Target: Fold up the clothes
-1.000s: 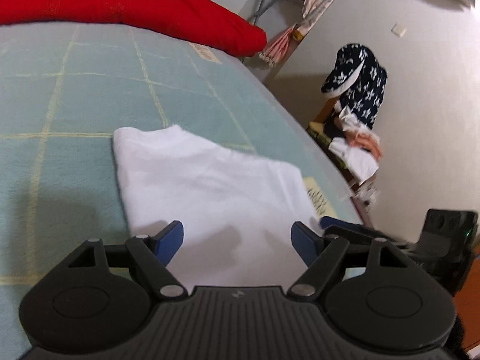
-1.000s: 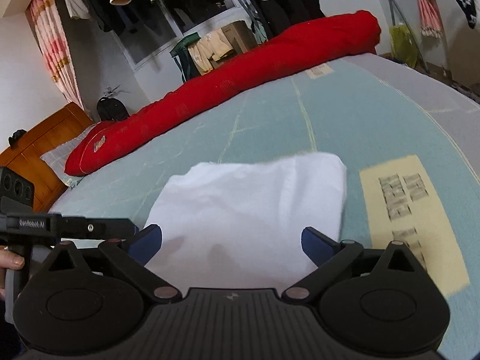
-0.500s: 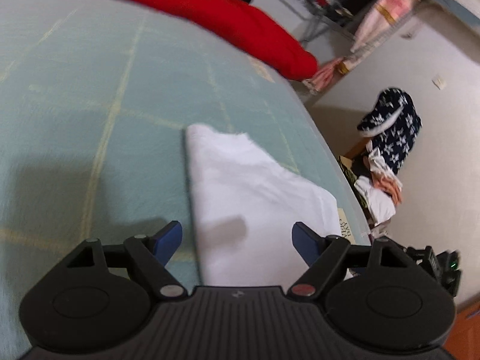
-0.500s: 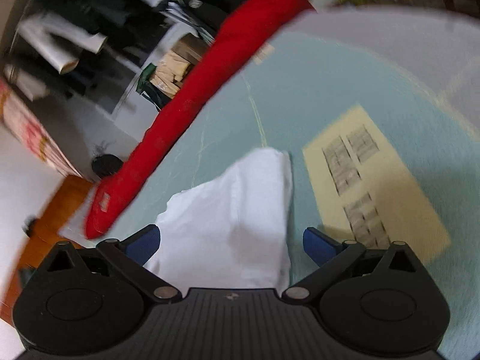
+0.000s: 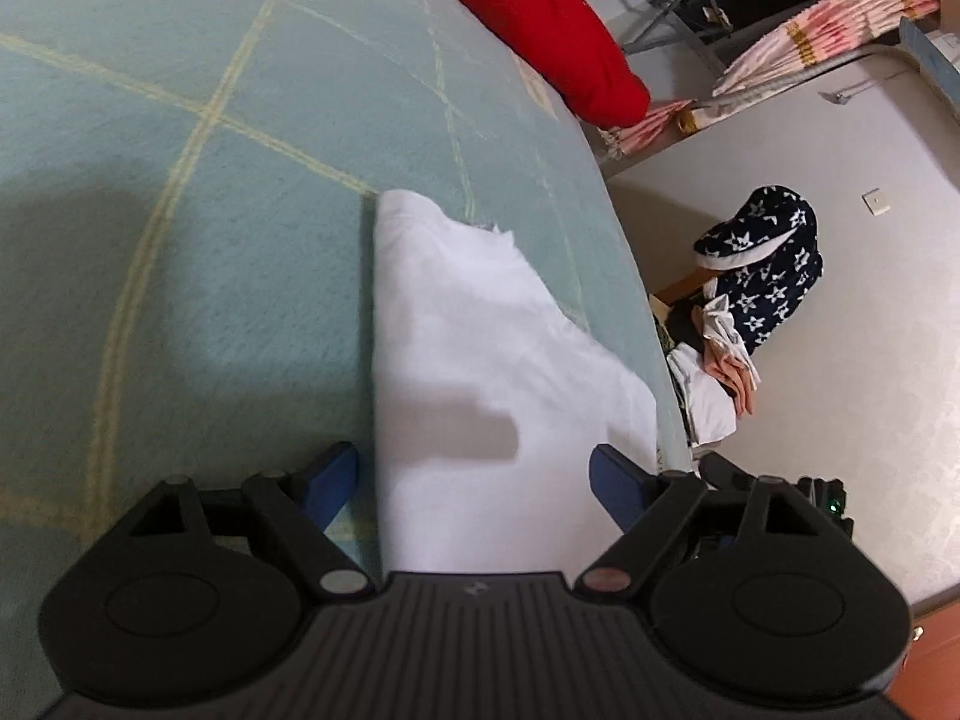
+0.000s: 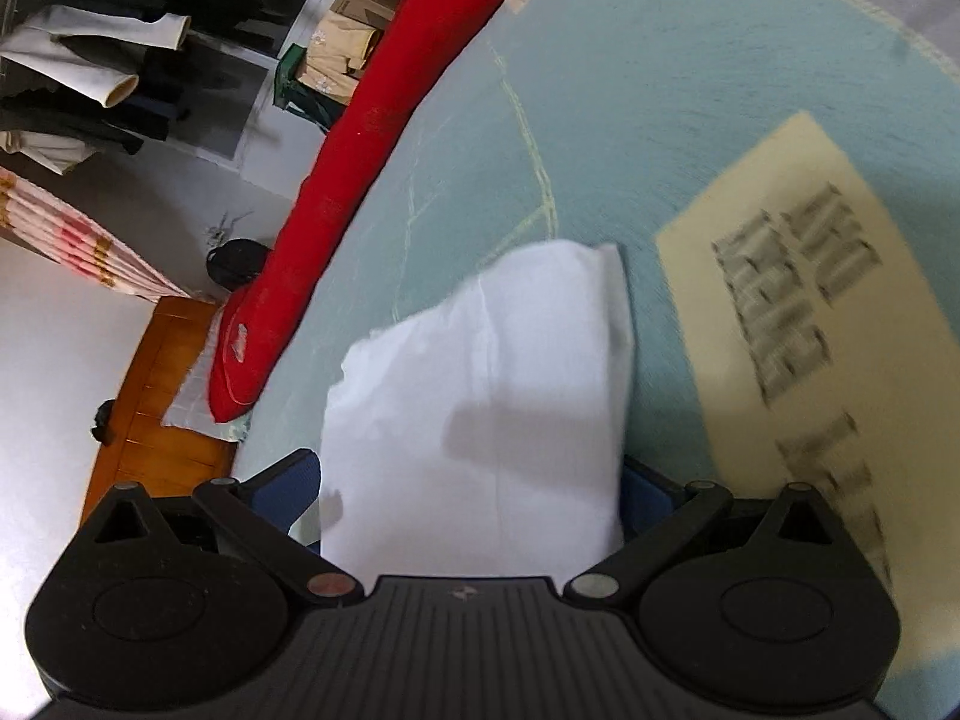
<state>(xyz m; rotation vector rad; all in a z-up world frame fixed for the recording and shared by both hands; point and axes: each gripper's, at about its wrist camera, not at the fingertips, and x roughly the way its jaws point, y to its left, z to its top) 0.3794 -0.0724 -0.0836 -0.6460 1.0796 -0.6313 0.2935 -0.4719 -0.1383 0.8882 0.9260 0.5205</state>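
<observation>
A folded white garment (image 5: 480, 330) lies on the teal bed cover (image 5: 180, 180) near the bed's edge. In the left wrist view my left gripper (image 5: 474, 474) hovers over the garment's near end. Its jaws are opening; the cloth lies beneath and between the blue fingertips (image 5: 333, 474), and the pads do not press on it. In the right wrist view the same garment (image 6: 492, 390) fills the gap of my right gripper (image 6: 474, 480). Those jaws stand wide, one on either side of the cloth. The cloth's edge hides part of the right-hand fingertip.
A long red bolster (image 5: 540, 12) (image 6: 360, 150) lies along the far side of the bed. A beige printed patch (image 6: 810, 300) is on the cover beside the garment. A pile of clothes (image 5: 756, 276) sits on the floor past the bed's edge. A wooden headboard (image 6: 156, 408) stands at the left.
Both grippers have rolled and come lower and closer to the garment. It now runs lengthwise between each pair of jaws instead of lying broad in front of them.
</observation>
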